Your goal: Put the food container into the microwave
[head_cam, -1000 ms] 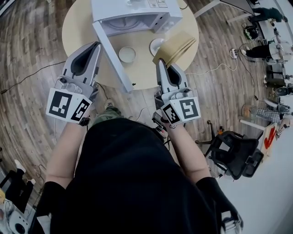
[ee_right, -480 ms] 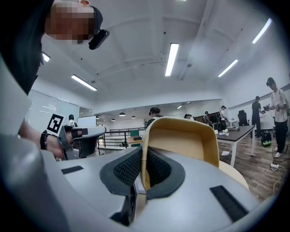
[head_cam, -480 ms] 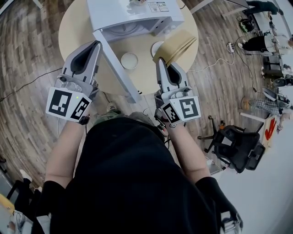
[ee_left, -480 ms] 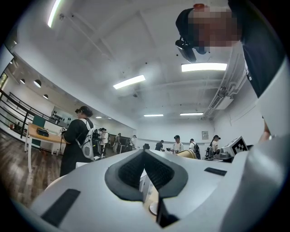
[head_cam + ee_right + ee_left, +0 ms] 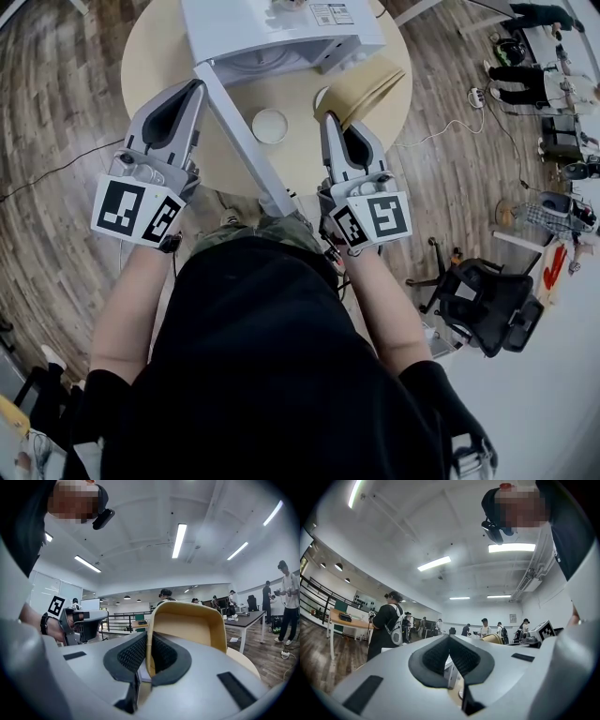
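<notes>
Carrying step: right gripper (image 5: 330, 120) pinches the tan food container (image 5: 361, 89) by its wall, near the open microwave (image 5: 281, 28); left gripper (image 5: 195, 89) closed, empty; next, I judge, slide it into the cavity.

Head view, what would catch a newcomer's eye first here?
The tan food container, pinched by its wall in the right gripper, hangs over the right side of the round table. Straight ahead sits the white microwave, its door swung open toward the person. The left gripper is shut on nothing, just left of that door.
</notes>
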The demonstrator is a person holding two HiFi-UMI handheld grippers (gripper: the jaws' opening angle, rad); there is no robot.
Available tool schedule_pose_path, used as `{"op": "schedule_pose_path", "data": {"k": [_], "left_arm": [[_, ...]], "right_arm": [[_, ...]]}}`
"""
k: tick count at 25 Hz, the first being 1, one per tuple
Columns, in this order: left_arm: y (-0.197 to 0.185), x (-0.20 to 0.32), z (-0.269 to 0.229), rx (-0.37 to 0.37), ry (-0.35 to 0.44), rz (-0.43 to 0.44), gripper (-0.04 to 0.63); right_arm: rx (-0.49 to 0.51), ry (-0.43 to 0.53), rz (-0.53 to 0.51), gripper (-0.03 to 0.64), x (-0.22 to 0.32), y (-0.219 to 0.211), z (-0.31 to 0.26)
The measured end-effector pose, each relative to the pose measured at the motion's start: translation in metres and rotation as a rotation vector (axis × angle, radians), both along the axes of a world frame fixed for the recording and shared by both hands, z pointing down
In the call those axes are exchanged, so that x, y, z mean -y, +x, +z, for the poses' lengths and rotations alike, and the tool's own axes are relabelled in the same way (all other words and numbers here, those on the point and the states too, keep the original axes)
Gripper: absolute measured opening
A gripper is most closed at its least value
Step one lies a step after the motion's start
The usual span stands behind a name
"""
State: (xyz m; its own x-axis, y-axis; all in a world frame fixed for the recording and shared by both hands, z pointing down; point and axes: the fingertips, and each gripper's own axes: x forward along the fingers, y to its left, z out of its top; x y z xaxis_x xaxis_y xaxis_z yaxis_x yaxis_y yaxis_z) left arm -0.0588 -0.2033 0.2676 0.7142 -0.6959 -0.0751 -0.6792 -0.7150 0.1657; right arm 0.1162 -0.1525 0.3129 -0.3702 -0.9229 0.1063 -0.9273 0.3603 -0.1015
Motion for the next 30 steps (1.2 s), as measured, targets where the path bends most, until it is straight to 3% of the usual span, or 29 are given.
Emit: {"op": "schedule_pose_path", "data": {"k": [13,30], "left_arm": [[0.010,0.001,0.008,0.020,-0.025,-0.029,0.020],[0.016,0.010,0.019,0.039,-0.063,-0.072,0.020]], "right_arm": [[-0.029,-0.020,-0.065,0.032,0.016,0.003,0.013],[-0.228,-0.055,-0.197,0.032,0.033,-0.004,0.042]]}}
